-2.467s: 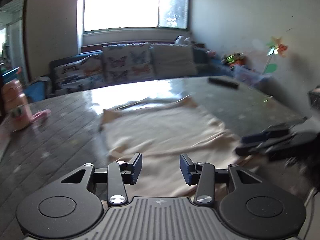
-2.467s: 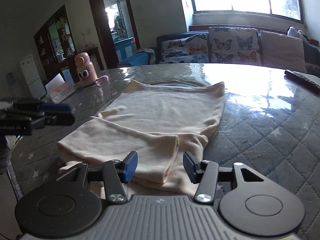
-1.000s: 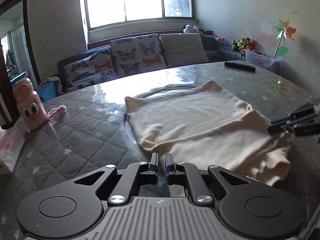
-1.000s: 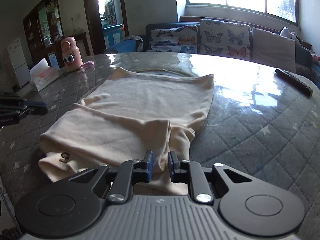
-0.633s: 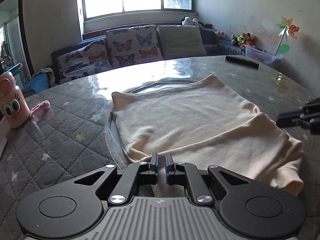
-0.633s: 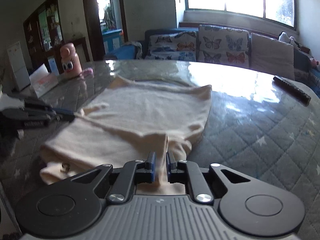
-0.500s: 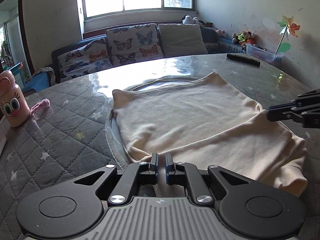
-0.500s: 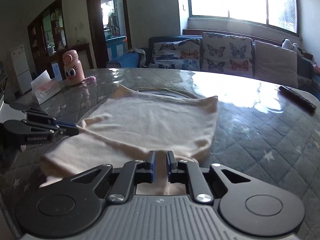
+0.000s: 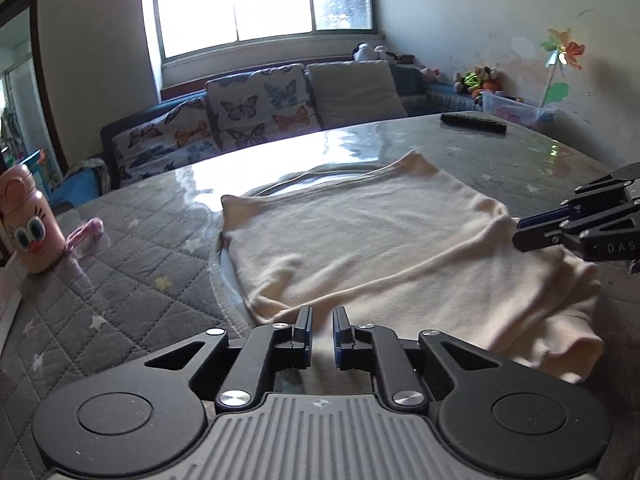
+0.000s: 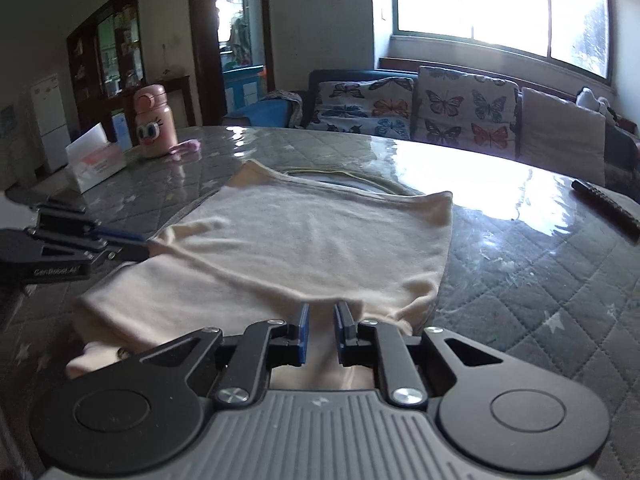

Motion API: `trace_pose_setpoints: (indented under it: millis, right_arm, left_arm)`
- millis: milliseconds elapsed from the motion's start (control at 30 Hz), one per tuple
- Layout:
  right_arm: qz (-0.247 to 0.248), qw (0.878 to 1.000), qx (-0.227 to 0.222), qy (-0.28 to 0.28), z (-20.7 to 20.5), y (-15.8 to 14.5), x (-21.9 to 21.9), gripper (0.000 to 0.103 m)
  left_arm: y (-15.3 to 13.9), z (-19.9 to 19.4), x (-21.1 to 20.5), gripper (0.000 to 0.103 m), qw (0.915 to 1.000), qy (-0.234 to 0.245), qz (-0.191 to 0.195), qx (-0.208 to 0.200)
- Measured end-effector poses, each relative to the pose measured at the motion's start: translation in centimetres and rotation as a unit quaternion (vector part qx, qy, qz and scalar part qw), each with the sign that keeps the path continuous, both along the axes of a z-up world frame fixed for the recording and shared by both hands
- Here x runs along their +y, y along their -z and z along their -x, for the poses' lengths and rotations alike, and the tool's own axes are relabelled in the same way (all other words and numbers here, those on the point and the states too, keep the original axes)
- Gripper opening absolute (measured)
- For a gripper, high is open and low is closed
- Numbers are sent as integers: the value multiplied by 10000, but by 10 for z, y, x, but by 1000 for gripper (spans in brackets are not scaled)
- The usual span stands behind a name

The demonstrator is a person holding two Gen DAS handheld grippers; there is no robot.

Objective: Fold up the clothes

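The cream shirt (image 9: 384, 240) lies flat on the table (image 9: 132, 280), partly folded, with a doubled layer along its near edge and the collar end toward the sofa (image 9: 256, 112).

Left gripper (image 9: 320, 326): positioned at the 6 o'clock edge of the left wrist view. The jaws are nearly pressed together and pinch the near edge of the shirt; cloth shows in the narrow gap between them.

Right gripper (image 10: 320, 326): positioned at the 6 o'clock edge of the right wrist view. The jaws are nearly pressed together and pinch the near folded edge of the shirt (image 10: 304, 248); cloth fills the gap between them.

Cross views: the right gripper (image 9: 576, 228) appears at 3 o'clock in the left wrist view, at the shirt's side edge. The left gripper (image 10: 120, 244) appears at 9 o'clock in the right wrist view, its tip touching the opposite side edge.

Other items on the table:
- Pink bottle (image 10: 151, 126), upright, at 10 o'clock in the right wrist view, well apart from the shirt.
- Tissue box (image 10: 96, 158), just beside the bottle.
- Remote (image 9: 474, 123), at 1 o'clock in the left wrist view, near the far table edge.

A pinwheel (image 9: 560, 54) stands by the wall at 2 o'clock in the left wrist view.
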State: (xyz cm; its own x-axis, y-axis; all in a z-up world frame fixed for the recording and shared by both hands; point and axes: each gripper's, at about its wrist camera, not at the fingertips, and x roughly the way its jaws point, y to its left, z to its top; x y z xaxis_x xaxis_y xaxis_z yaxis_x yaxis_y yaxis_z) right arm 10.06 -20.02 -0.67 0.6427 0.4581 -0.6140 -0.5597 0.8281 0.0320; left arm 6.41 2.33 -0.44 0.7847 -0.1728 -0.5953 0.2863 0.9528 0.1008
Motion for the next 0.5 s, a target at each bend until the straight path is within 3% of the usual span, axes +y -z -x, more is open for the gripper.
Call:
trace_pose_setpoints:
  millis: [167,300,500]
  right_arm:
    - [348,9993,17,-142,22,9,-1,19]
    - [296,9995,-29,-144,33,6,-5,19]
    - [280,9995,53,-155,32,10,-7,21]
  left_arm:
    - [8,16,-8,24,9994,235,-234,13]
    - [8,27,-6,27,9993,260,-262,-3]
    - [4,48,1,44,9985,290,-449,-102]
